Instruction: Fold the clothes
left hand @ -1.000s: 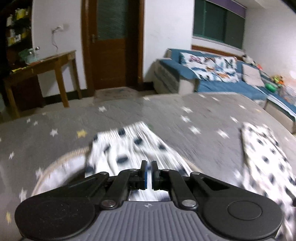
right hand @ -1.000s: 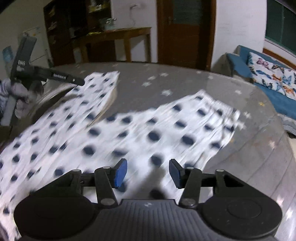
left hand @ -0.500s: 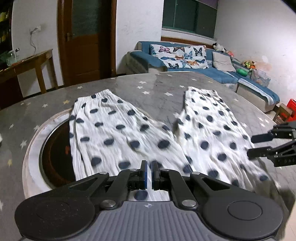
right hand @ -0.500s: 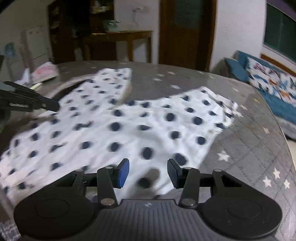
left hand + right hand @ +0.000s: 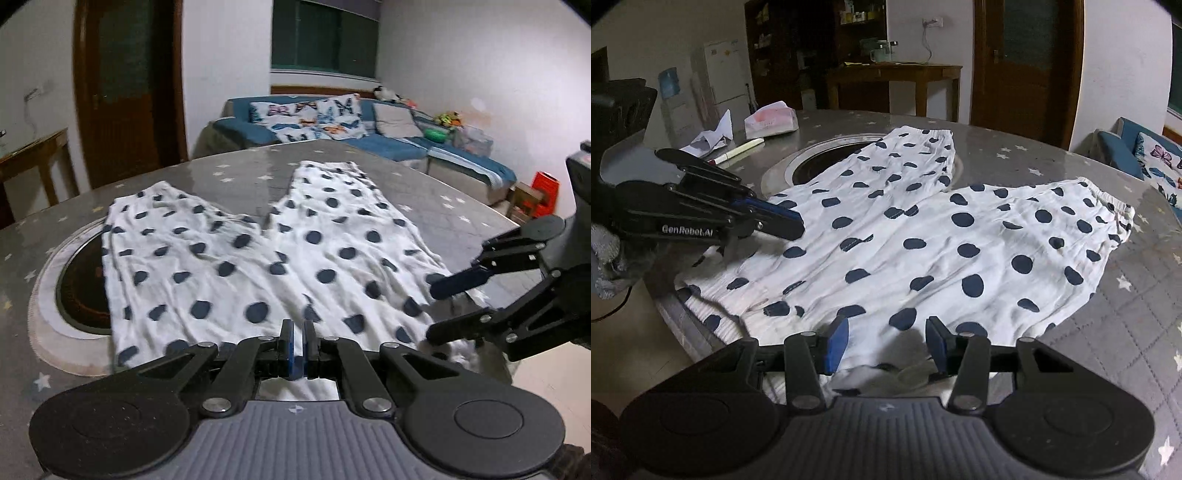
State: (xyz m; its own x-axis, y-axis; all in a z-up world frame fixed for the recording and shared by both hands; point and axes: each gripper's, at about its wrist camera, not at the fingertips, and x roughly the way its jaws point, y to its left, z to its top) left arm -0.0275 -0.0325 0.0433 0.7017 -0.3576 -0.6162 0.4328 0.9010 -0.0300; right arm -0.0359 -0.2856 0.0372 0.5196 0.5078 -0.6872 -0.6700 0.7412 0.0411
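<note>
Two legs of the polka-dot trousers (image 5: pixel 266 254) lie spread flat on the grey star-print table (image 5: pixel 454 221), cuffs at the far side and the waistband at the near edge, where it spills slightly over the rim; the left leg partly covers a round recessed opening (image 5: pixel 827 162) in the table top. Spreading looks finished and the first fold not yet begun, so the step in hand seems to be taking hold of the waist end. At that near edge the left gripper (image 5: pixel 298 347) has its fingers pressed together, with white cloth just under and in front of the tips, though whether any fabric is pinched between them cannot be told. On the right side the right gripper (image 5: pixel 886 343) has its fingers partly apart, nothing gripped, cloth lying below the gap. A sensible next move would be for the right fingers to close on the waistband corner, then both hands to lift and carry one leg over onto the other lengthwise. That calls for matching grips at the two corners and keeping the loose fabric from dragging out of line.
</note>
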